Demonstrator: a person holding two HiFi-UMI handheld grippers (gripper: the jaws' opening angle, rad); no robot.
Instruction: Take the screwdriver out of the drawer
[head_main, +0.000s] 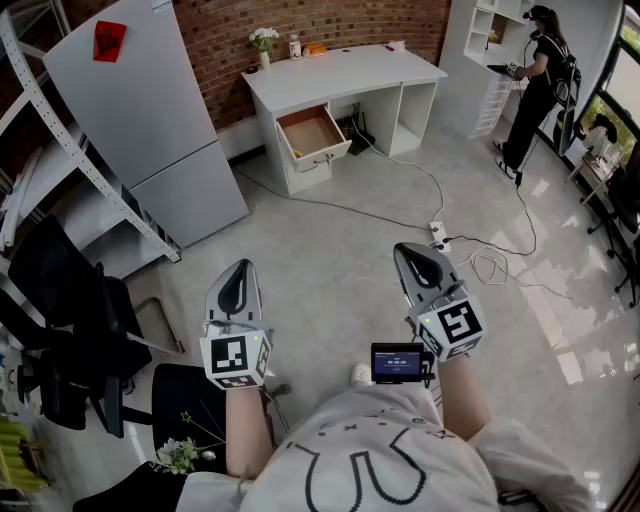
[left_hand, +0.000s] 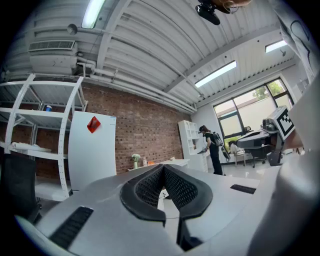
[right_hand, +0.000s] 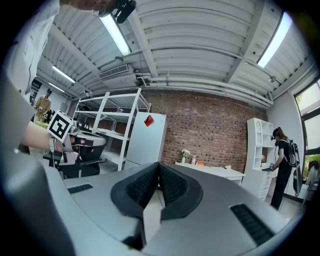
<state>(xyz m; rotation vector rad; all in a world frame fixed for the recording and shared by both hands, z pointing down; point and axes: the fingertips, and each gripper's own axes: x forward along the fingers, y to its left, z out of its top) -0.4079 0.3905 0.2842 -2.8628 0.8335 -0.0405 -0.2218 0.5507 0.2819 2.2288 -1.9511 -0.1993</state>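
A white desk (head_main: 345, 68) stands far off against the brick wall. Its drawer (head_main: 312, 134) is pulled open and shows a brown inside; I cannot make out a screwdriver in it. My left gripper (head_main: 240, 268) and right gripper (head_main: 406, 250) are held level over the grey floor, well short of the desk and pointing toward it. Both are shut with nothing between the jaws. In the left gripper view the black pads (left_hand: 150, 187) of the left gripper (left_hand: 163, 168) meet at the tip. The right gripper view shows the same for the right gripper (right_hand: 158, 164).
A white fridge (head_main: 150, 110) and a metal rack (head_main: 60, 140) stand at the left, with black chairs (head_main: 70, 320) near my left side. Cables and a power strip (head_main: 437, 234) lie on the floor ahead right. A person (head_main: 540, 80) stands by white shelves (head_main: 485, 60).
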